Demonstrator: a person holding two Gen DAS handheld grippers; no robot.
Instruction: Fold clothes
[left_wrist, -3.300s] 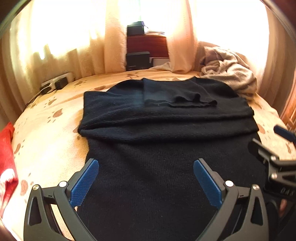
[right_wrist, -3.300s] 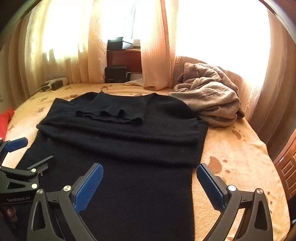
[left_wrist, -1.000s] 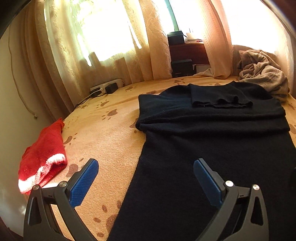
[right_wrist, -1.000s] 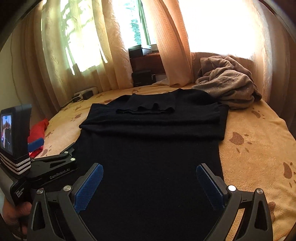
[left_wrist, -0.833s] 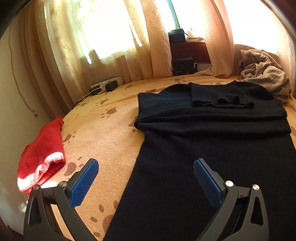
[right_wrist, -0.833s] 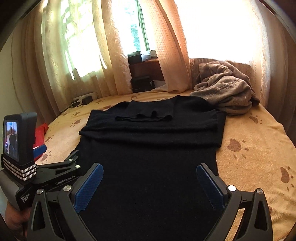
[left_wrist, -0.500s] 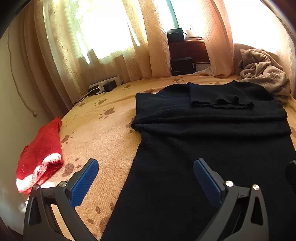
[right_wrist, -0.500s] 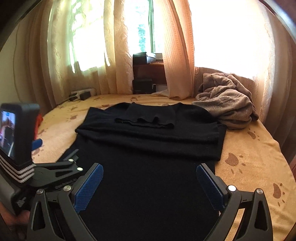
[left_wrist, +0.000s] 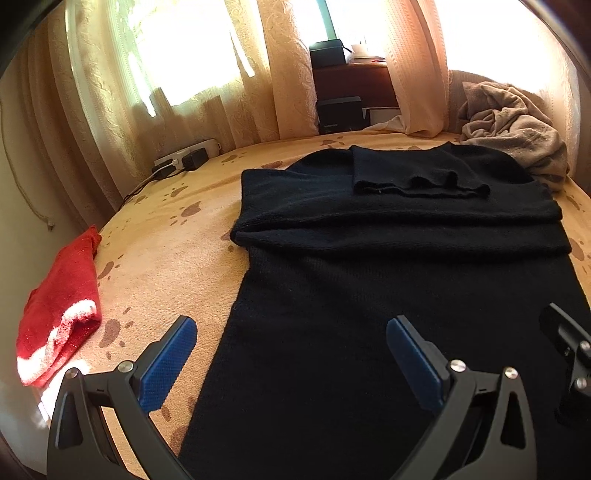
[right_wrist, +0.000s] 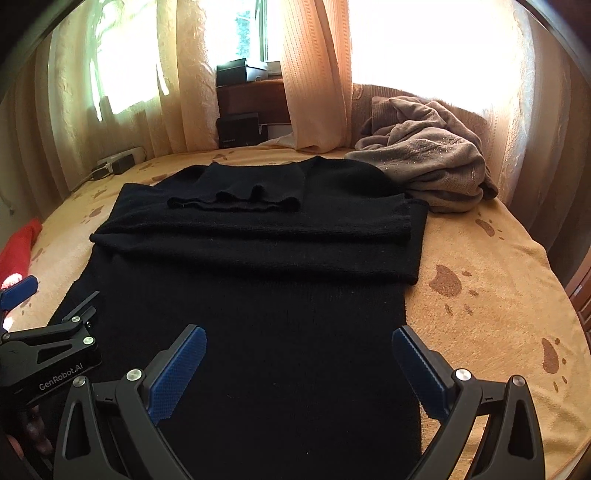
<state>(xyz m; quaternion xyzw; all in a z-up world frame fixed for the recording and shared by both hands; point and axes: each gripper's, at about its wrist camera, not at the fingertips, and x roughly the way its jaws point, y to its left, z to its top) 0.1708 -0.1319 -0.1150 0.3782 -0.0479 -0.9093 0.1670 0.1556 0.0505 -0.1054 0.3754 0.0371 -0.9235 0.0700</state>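
Note:
A black knit sweater lies flat on a tan paw-print blanket, its sleeves folded across the chest. My left gripper hovers open over the sweater's lower left edge, with nothing between its blue pads. My right gripper hangs open above the lower right part of the sweater, also holding nothing. The left gripper's body shows at the left of the right wrist view, and part of the right gripper shows at the right edge of the left wrist view.
A folded red and white garment lies at the blanket's left edge. A crumpled beige-grey garment is heaped at the far right. Curtains, dark boxes on a wooden stand and a power strip line the back.
Both grippers have shifted a little over the sweater's lower part; the left view has swung right, so the right gripper now shows at its edge. Both stay open. The sweater has not moved.

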